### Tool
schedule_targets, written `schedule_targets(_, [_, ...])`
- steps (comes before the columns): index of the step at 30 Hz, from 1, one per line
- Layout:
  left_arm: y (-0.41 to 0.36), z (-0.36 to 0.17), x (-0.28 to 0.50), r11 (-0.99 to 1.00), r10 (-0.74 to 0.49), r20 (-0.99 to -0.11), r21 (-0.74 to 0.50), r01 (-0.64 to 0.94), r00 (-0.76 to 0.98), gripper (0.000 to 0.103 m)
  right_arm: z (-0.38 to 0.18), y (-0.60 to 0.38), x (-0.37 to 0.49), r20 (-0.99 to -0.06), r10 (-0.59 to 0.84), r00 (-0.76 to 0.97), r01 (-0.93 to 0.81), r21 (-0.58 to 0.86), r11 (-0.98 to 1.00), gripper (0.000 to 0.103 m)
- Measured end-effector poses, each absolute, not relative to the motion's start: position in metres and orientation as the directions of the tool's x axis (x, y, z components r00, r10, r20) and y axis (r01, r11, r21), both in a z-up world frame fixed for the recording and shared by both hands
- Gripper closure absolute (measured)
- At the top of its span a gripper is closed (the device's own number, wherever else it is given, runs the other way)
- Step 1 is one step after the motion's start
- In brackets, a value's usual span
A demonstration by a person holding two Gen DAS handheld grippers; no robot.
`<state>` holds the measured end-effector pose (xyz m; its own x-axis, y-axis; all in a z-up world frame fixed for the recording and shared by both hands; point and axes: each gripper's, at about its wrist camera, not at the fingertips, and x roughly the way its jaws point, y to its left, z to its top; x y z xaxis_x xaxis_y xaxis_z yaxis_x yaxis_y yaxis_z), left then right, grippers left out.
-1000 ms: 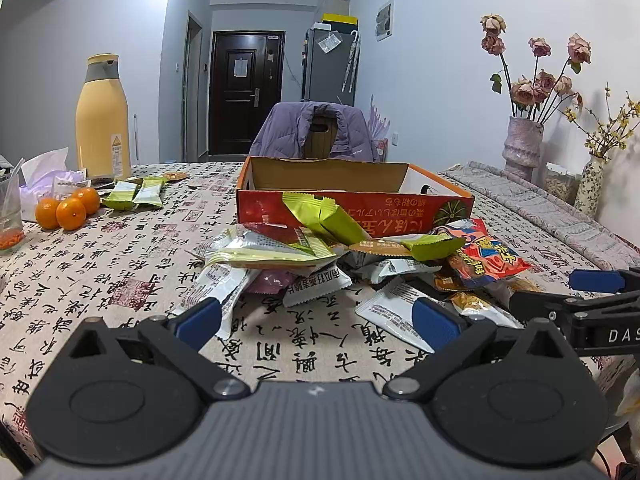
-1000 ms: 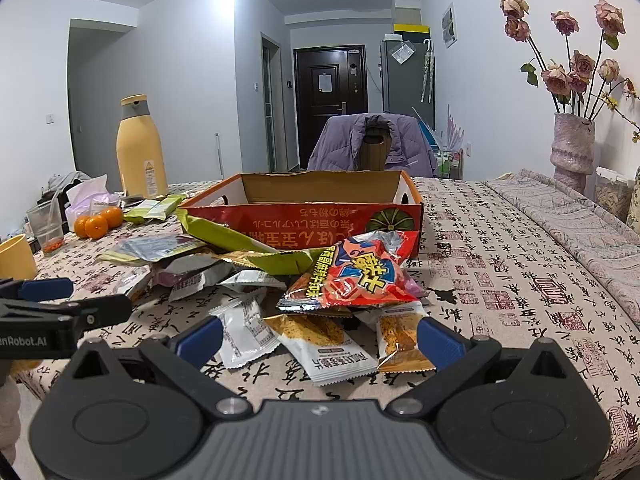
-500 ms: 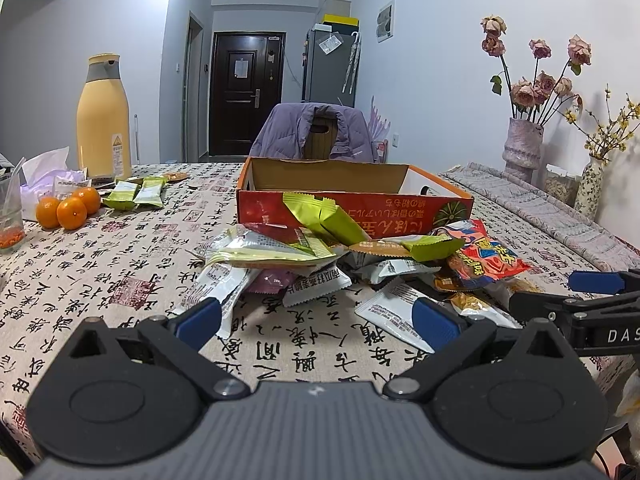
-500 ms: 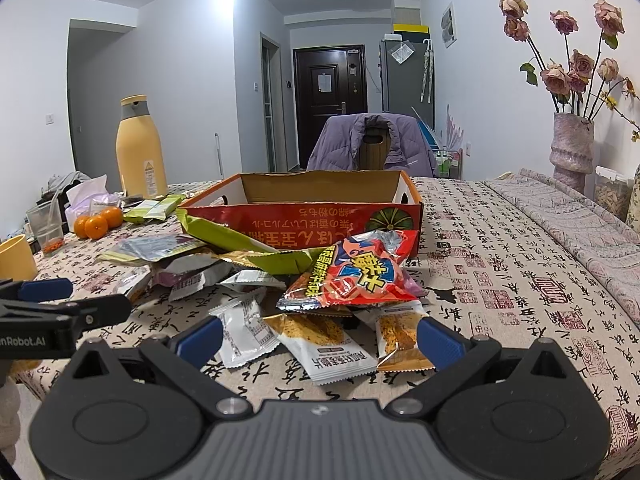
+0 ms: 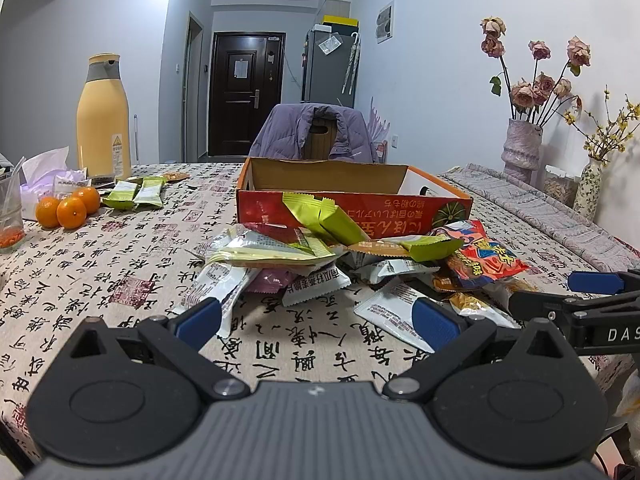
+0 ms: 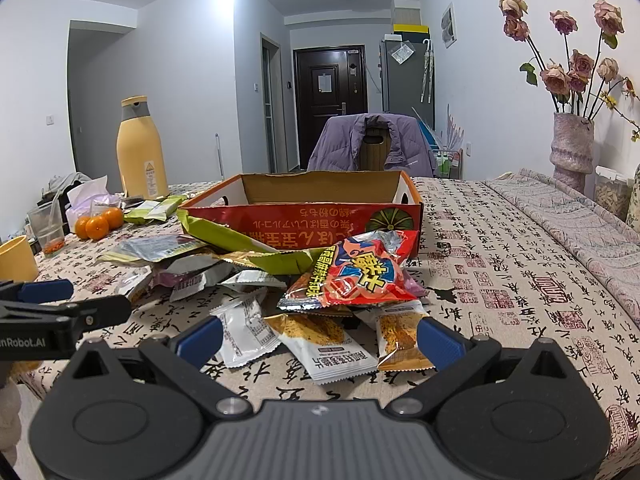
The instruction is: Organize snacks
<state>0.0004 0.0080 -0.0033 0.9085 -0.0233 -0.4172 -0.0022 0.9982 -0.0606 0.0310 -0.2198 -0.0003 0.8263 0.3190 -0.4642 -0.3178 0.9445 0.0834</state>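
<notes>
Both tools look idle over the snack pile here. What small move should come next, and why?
Probably ease the right tool forward and down onto the white-and-orange packet lying between its open fingers. It is the nearest snack, lies flat on the tablecloth, and the cardboard box behind the pile looks empty from here.

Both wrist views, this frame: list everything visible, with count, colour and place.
Snack packets: many, white, green, red, orange; heaped in front of the box.
Box: one, red-orange cardboard, open; mid-table.
Green packets: a few; far left, apart from the heap.
Oranges: three; left side.
Bottle: one, yellow, grey neck; far left.
Tissues: white; behind the oranges.
Cup: one, yellow; left edge.
Vase: one, with dried pink roses; right.
Chair: one, purple jacket on it; beyond the table.
Tablecloth: cream, black script.
Left gripper: open, empty.
Right gripper: open, empty.
</notes>
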Motion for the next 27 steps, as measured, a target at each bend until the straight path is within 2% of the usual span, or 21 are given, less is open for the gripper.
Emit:
schedule_targets(14, [0.010, -0.006, 0.001, 0.998, -0.020, -0.421, -0.065, -0.008, 0.907, 0.000, -0.004, -0.218, 0.030, -0.467, 0.327, 0.821, -0.333, 0.074, 0.940, 0.001])
schedule_targets(22, [0.013, -0.008, 0.003, 0.998, -0.015, -0.428, -0.067, -0.015, 0.904, 0.000, -0.014, -0.210, 0.046, -0.516, 0.330, 0.790, -0.365, 0.036, 0.930, 0.022])
schedule_targets(27, [0.015, -0.010, 0.005, 0.997, -0.008, -0.438, -0.070, -0.025, 0.899, 0.000, -0.023, -0.205, 0.068, -0.564, 0.335, 0.755, -0.379, 0.041, 0.924, 0.028])
